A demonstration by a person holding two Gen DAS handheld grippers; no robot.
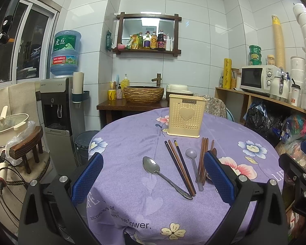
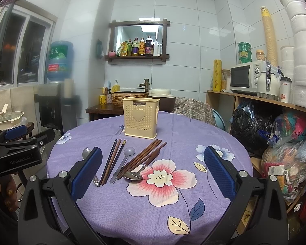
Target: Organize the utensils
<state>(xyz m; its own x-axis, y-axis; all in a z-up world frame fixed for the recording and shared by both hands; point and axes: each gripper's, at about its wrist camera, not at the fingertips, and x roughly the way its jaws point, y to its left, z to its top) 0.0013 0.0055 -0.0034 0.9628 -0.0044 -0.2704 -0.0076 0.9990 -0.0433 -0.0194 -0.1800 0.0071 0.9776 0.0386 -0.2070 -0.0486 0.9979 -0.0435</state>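
A cream perforated utensil holder (image 1: 186, 118) with a heart on it stands upright at the far side of the round table; it also shows in the right wrist view (image 2: 140, 120). In front of it lie a metal spoon (image 1: 159, 172), dark chopsticks (image 1: 180, 166), a grey plastic spoon (image 1: 194, 164) and brown chopsticks (image 1: 204, 157). In the right wrist view a second metal spoon (image 2: 133, 175) lies beside the brown chopsticks (image 2: 142, 157). My left gripper (image 1: 153, 175) is open above the utensils, holding nothing. My right gripper (image 2: 153, 172) is open and empty above the table's front.
The purple flowered tablecloth (image 2: 153, 208) covers the table. A water dispenser (image 1: 57, 110) stands at the left, a basin on a wooden counter (image 1: 143, 95) behind, and shelves with a microwave (image 2: 247, 77) and bags (image 2: 289, 149) at the right.
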